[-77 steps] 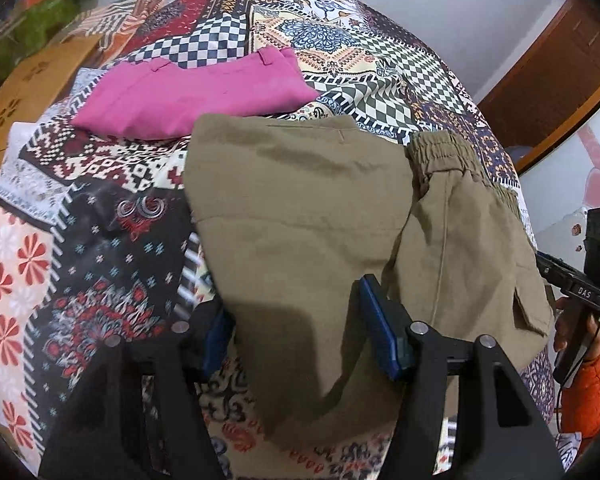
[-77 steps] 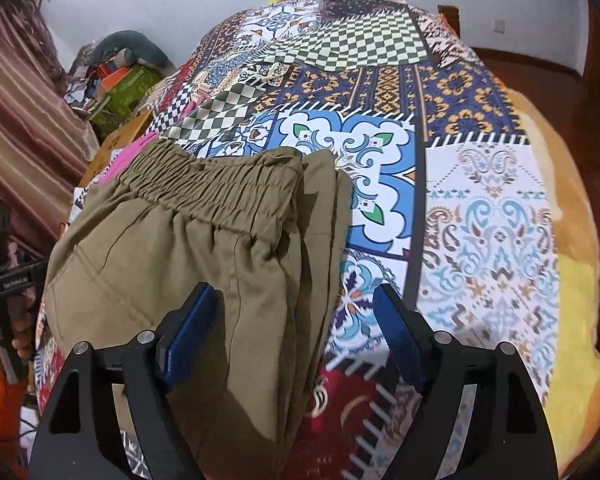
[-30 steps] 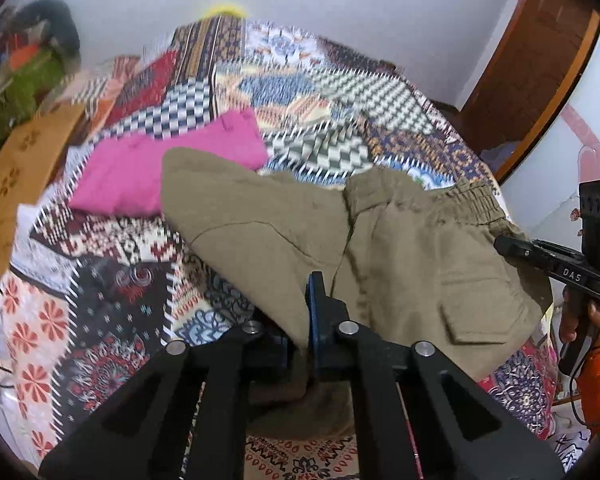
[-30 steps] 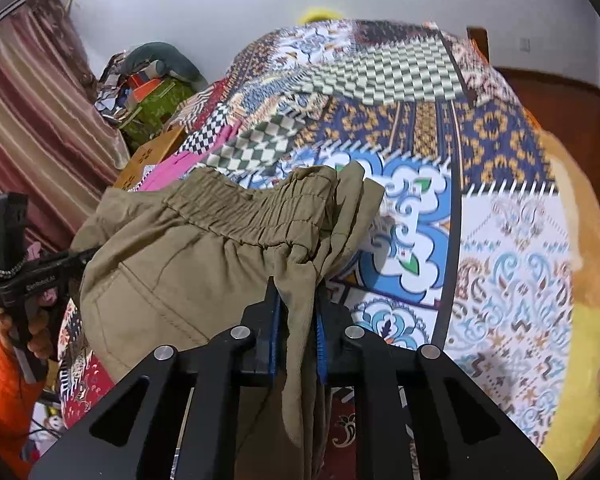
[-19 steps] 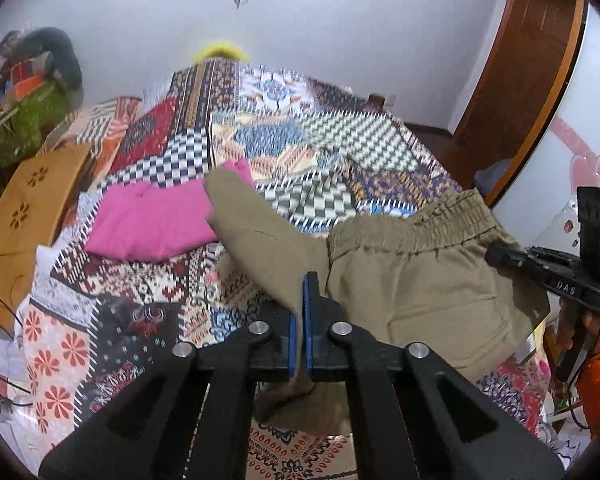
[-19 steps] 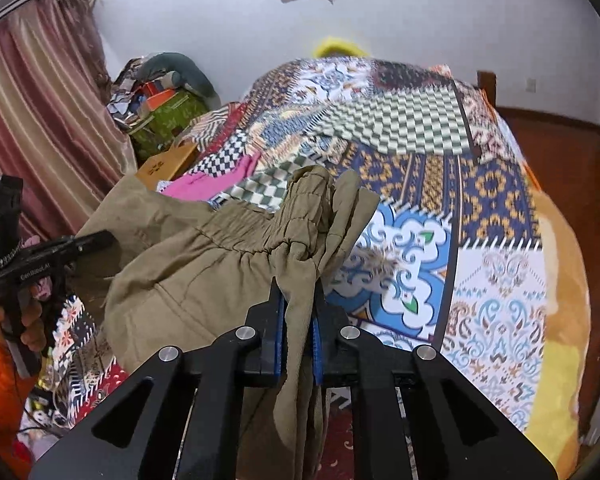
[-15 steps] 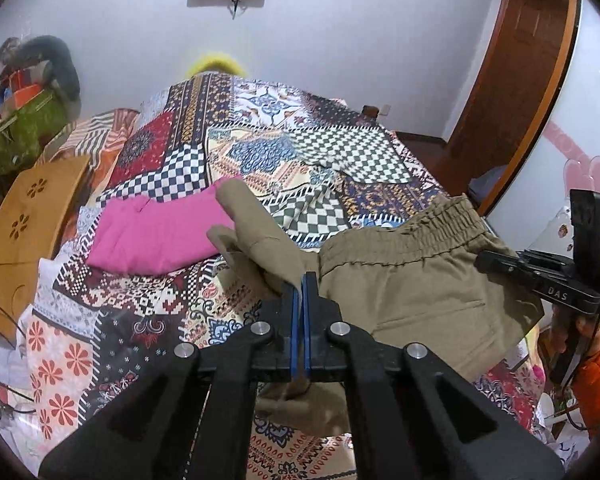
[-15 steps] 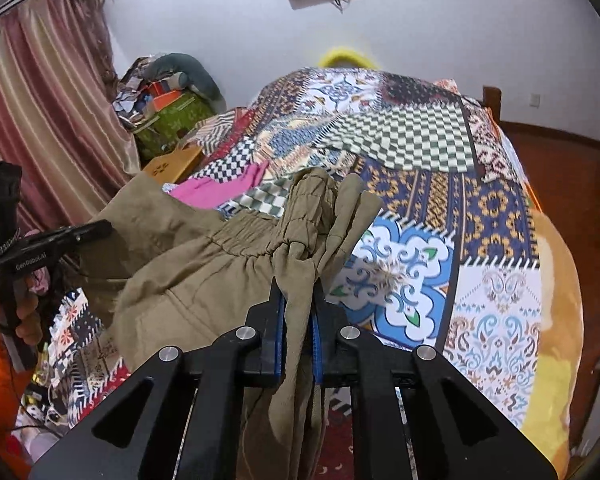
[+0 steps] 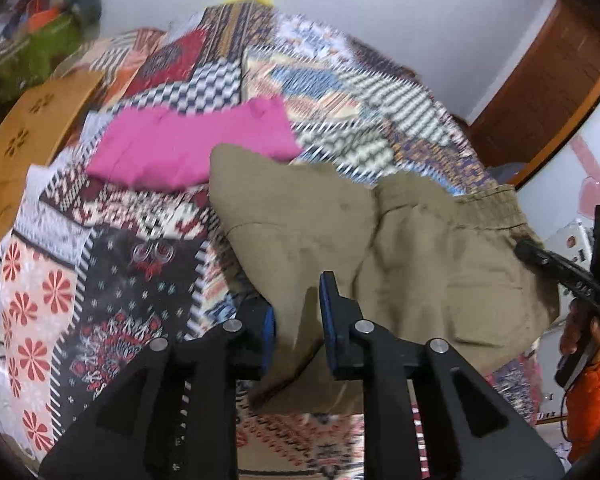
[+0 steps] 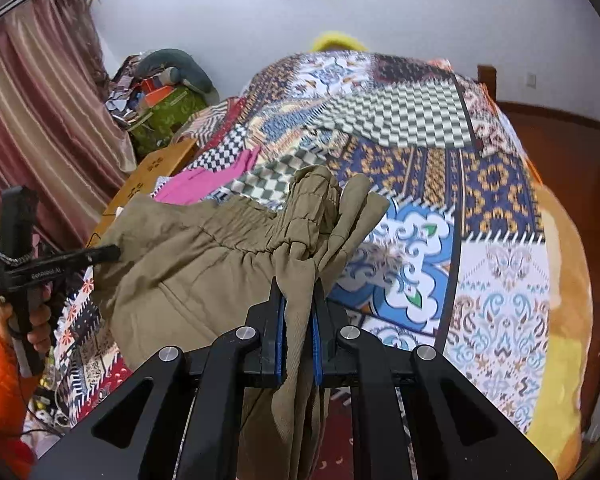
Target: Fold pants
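Since half a second ago the left tool (image 9: 296, 320) has parted around the khaki pants (image 9: 420, 248), whose waistband end lies rightward, pinched in the right tool (image 10: 298, 332).

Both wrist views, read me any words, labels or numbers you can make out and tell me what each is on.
Left tongs, seen in the right wrist view: white lettering on the black arm, too small to read for certain.
Right tongs, seen in the left wrist view: white marks on the black arm, blurred, unreadable.
Pants and quilt: no text.
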Tool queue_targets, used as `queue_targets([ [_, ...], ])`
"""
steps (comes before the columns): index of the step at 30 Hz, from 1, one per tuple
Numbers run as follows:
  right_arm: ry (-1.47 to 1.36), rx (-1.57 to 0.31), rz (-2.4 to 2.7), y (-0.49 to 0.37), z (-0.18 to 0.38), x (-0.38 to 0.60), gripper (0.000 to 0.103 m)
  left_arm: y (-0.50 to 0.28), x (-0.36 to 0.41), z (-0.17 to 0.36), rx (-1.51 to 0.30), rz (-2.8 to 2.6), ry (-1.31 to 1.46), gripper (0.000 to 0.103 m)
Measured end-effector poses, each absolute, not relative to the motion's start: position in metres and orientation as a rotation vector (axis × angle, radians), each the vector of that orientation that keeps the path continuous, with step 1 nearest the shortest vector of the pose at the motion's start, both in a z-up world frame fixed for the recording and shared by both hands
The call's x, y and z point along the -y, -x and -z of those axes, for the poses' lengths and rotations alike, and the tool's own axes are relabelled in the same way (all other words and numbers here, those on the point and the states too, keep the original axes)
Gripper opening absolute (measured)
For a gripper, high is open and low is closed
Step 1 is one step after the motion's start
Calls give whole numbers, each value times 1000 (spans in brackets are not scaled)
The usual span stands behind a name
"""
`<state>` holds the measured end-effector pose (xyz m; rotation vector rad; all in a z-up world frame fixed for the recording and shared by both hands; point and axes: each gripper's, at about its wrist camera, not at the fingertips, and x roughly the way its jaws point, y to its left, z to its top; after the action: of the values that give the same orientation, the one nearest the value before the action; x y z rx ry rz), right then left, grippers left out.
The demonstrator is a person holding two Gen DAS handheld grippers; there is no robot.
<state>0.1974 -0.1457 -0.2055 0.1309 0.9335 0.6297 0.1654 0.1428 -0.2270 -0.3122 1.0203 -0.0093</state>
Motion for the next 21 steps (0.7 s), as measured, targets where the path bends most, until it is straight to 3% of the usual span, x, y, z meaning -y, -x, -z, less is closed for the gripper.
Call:
queue_targets([
  [1, -140, -949, -626, -198, 210, 147, 10, -165, -144, 233, -1035, 6, 318, 20],
  [3, -153, -983, -618, -200, 220, 150, 14, -166, -145, 241, -1059, 4, 328, 32],
  [8, -152, -1030, -598, -199, 235, 156, 28, -167, -142, 256, -1097, 10, 330, 33],
  [10, -165, -1046, -588, -201, 240, 160, 42, -167, -142, 259, -1104, 13, 340, 37],
  [13, -196, -1062, -588, -204, 248, 166, 54, -170, -143, 262, -1100, 16, 353, 42],
  [21, -302, -1112, -639, -219, 269, 167, 68, -177, -144, 265, -1097, 26, 372, 46],
])
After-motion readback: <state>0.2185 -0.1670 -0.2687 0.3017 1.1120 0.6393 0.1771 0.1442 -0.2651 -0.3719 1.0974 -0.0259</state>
